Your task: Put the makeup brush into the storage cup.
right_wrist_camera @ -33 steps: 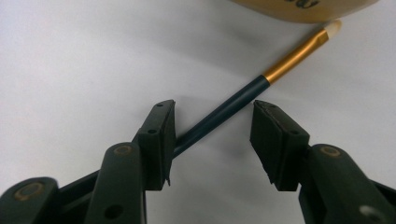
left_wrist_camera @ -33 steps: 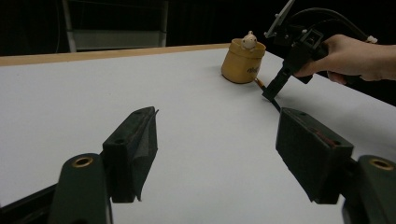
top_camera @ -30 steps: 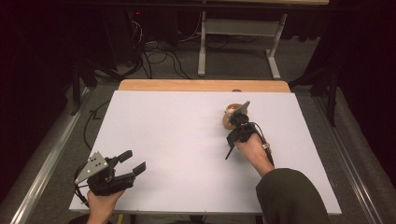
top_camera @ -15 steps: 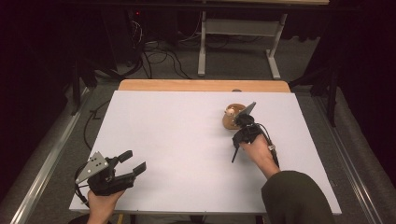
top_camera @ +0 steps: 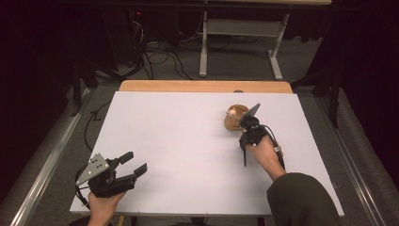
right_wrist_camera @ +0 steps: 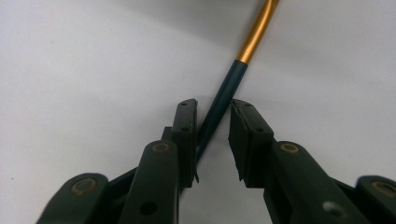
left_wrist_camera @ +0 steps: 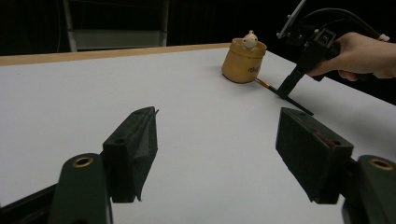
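A thin brush with a dark teal handle [right_wrist_camera: 224, 91] and a gold ferrule [right_wrist_camera: 254, 35] lies on the white table [top_camera: 188, 141], beside a small tan pot [top_camera: 234, 117] with a pale figurine [left_wrist_camera: 250, 41] on top. My right gripper [right_wrist_camera: 214, 105] points down over the brush. Its jaws have just been closing, the handle runs slantwise between them, and a gap still shows beside the right pad. The same gripper [top_camera: 243, 141] stands just right of the pot. My left gripper [top_camera: 134, 162] rests at the near left corner, open wide and holding nothing [left_wrist_camera: 217, 116].
A bare wooden strip [top_camera: 202, 86] borders the table's far edge. Beyond it, cables [top_camera: 155, 56] lie on the floor next to a metal table frame [top_camera: 240, 28]. A rail [top_camera: 47, 165] runs along the left side.
The right hand has drifted slightly right and nearer, next to the pot. The left hand and its gripper have stayed still.
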A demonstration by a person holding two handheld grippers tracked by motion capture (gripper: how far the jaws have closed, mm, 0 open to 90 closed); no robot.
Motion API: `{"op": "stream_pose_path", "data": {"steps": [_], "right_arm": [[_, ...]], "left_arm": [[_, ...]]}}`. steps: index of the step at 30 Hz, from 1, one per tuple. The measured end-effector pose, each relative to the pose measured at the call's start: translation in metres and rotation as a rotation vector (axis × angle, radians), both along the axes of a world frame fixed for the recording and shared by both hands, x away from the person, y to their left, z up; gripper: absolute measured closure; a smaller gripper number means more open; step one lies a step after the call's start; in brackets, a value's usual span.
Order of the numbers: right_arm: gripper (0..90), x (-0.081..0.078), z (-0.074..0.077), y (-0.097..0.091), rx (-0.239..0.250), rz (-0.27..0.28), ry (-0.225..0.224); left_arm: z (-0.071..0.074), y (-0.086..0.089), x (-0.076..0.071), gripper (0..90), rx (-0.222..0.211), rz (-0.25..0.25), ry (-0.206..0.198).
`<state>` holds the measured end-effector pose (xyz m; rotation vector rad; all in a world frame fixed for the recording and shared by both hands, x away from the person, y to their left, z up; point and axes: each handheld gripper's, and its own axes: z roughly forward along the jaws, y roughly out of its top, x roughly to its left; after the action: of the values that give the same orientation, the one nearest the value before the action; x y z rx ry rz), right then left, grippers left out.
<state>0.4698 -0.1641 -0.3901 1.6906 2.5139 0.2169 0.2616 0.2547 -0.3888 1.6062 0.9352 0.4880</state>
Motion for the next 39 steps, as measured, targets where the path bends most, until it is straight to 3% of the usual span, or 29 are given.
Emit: {"op": "stream_pose_path", "data": {"steps": [19, 39], "right_arm": [[84.6, 0.000, 0.001, -0.015, 0.014, -0.005, 0.025], [85.5, -0.006, 0.001, -0.015, 0.010, 0.062, 0.002]], "left_arm": [[0.000, -0.001, 0.000, 30.0, 0.003, -0.003, 0.000], [-0.001, -0.001, 0.001, 30.1, 0.001, -0.004, 0.004]]}}
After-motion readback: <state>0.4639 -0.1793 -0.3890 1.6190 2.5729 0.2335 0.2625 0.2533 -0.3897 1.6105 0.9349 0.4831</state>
